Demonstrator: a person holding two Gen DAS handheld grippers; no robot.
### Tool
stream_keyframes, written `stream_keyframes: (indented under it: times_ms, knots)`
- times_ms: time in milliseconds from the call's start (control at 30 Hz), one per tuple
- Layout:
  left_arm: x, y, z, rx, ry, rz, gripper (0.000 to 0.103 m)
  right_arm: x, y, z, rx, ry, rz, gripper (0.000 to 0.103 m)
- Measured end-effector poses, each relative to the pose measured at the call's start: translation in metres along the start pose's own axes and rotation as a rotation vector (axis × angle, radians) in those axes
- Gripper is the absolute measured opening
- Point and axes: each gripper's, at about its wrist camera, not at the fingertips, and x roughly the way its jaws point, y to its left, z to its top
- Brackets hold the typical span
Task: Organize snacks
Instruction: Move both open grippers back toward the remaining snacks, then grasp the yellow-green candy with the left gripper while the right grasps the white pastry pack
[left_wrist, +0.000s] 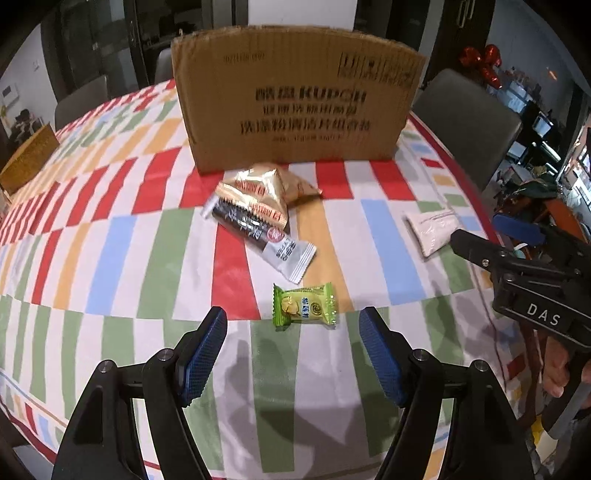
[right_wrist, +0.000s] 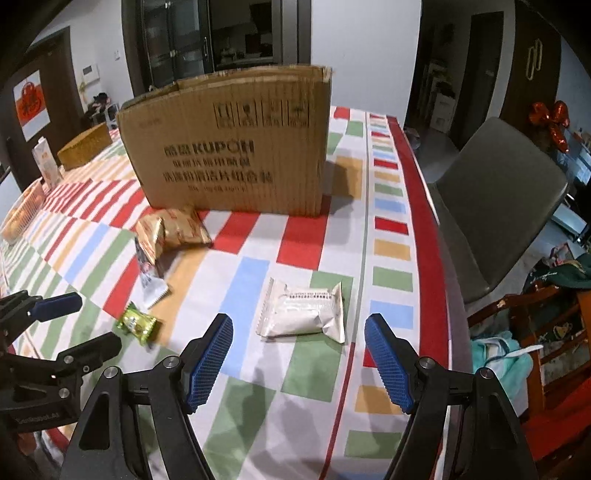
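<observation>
A tabletop (left_wrist: 110, 258) with a cloth of red, blue, green and orange blocks holds a few snacks. A tall brown cardboard box (left_wrist: 295, 99) stands upright at the back, its wide printed side facing both cameras. Just in front of it lie two shiny gold bags (left_wrist: 266, 192), puffy and crinkled, one partly on top of the other. Under the near gold bag lies a long flat bar (left_wrist: 269, 243), black at one end and white at the other; in the left view its long side runs from the upper left down to the lower right. Near the bar's white end sits a small green candy (left_wrist: 304, 304), flat with zigzag ends, its long side going left to right. Well apart on the right side lies a white pack (right_wrist: 303, 310), soft and puffy with crimped ends, its long side going left to right in the right view. The left gripper (left_wrist: 293, 350) hangs just in front of the green candy, its bumpy blue pads spread wide and holding nothing. The right gripper (right_wrist: 299, 354) hangs just in front of the white pack, spread wide too, holding nothing.
</observation>
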Motion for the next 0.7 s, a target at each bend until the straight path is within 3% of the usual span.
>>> stream_keyframes:
  times_ms: [367,633,700]
  knots:
    - [0.030,-0.005,0.006,0.002,0.048,0.013,0.071,0.036,-0.006,0.004,-0.010,0.067,0.008,0.075]
    - [0.041,-0.007,0.008,0.007,0.062,0.031,0.058,0.061,-0.007,0.009,0.010,0.114,0.012,0.075]
    - [0.041,-0.006,0.008,0.009,0.055,0.030,0.049,0.066,-0.006,0.010,0.009,0.119,0.019,0.075]
